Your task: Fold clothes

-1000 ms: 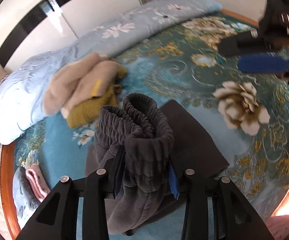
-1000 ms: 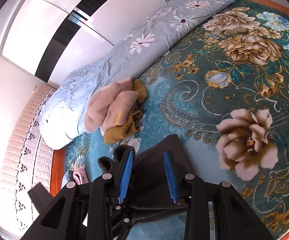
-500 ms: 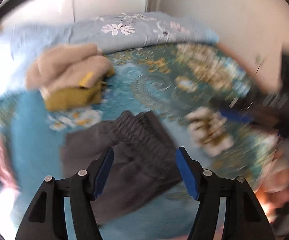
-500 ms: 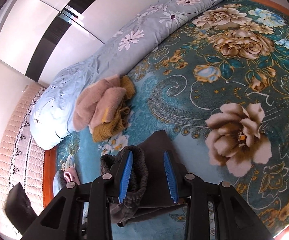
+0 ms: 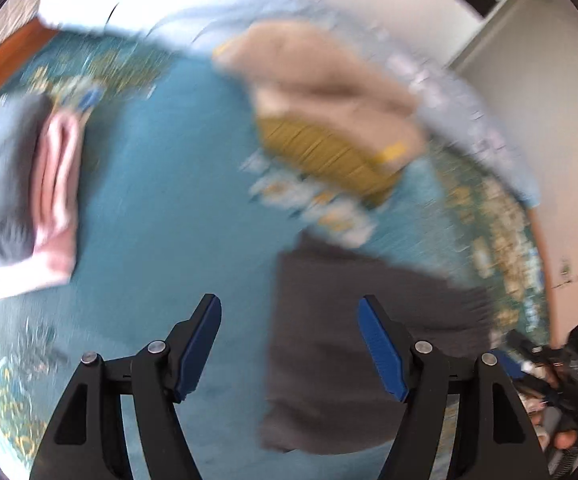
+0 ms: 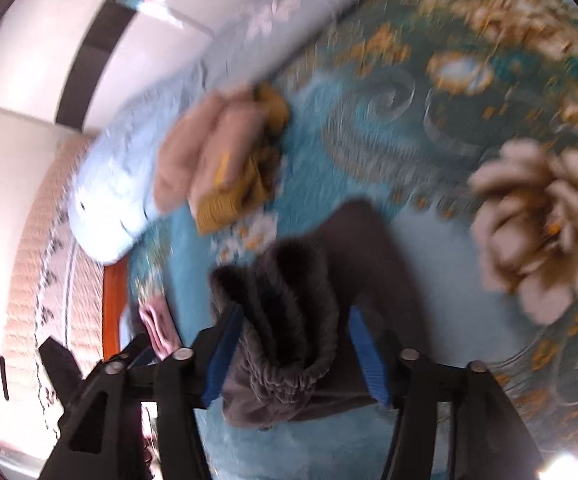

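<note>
Dark grey trousers (image 5: 353, 344) lie folded on the teal flowered bedspread (image 5: 161, 216). My left gripper (image 5: 289, 344) is open and empty, hovering above the trousers' left edge; the view is blurred by motion. In the right wrist view the trousers' gathered waistband (image 6: 285, 320) bulges up between the blue pads of my right gripper (image 6: 295, 350). Its jaws stand wide, and blur hides whether the pads press the cloth.
A pile of beige and mustard clothes (image 5: 337, 112) (image 6: 229, 160) lies farther back by a light blue quilt (image 6: 129, 184). Folded pink and grey clothes (image 5: 33, 184) sit at the left near the bed's wooden edge (image 6: 111, 312).
My left gripper let go of the trousers' waistband, opened wide and swung left. The right gripper's jaws widened and the waistband now sits between them.
</note>
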Motion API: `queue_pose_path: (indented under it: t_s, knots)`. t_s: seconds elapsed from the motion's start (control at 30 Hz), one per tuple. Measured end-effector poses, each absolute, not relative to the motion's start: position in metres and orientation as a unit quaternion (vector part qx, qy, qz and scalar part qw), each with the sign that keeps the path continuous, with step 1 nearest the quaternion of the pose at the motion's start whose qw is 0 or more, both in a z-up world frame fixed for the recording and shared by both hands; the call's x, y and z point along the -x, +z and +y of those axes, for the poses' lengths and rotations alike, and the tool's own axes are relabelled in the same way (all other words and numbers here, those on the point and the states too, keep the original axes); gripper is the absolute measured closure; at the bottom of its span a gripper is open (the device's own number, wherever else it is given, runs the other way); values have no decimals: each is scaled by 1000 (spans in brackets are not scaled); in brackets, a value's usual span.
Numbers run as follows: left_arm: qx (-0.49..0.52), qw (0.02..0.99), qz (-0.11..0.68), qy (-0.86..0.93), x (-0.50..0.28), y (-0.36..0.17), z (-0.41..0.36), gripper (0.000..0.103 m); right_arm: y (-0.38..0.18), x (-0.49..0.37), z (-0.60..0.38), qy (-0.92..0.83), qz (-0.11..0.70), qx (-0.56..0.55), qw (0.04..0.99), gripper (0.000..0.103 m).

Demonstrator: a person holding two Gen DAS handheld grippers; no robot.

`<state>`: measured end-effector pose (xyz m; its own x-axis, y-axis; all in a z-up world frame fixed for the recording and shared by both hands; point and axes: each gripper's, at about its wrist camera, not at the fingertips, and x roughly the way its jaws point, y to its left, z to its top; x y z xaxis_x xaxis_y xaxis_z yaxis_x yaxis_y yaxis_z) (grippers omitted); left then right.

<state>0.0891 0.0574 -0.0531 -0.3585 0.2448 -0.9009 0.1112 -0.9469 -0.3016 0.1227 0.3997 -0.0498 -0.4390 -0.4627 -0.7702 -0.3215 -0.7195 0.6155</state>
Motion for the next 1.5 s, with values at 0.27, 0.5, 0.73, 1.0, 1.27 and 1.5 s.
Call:
queue_pose_path:
  t_s: [0.27, 0.5, 0.73, 1.0, 1.27, 1.5]
  knots:
    - [629, 56, -121, 766, -94, -110, 75, 31, -40, -109, 375, -788, -332, -512, 86, 38]
    - [633, 68, -122, 762, -96, -112, 73, 31, -86, -94, 378, -748, -354, -559, 59, 38]
    - [637, 68, -121, 758, -98, -112, 70, 31, -79, -89, 370, -754, -340, -558, 62, 54]
    - [619, 89, -136, 769, -101, -103, 73, 31, -45, -94, 365, -781, -316, -531, 90, 81]
    - [613, 113, -146, 768, -95, -98, 86, 31, -43, -104, 406, -784, -357, -506, 47, 94]
    - [628, 117, -146, 755, -94, -108, 92, 31, -89, -101, 412, -750, -355, -559, 5, 94]
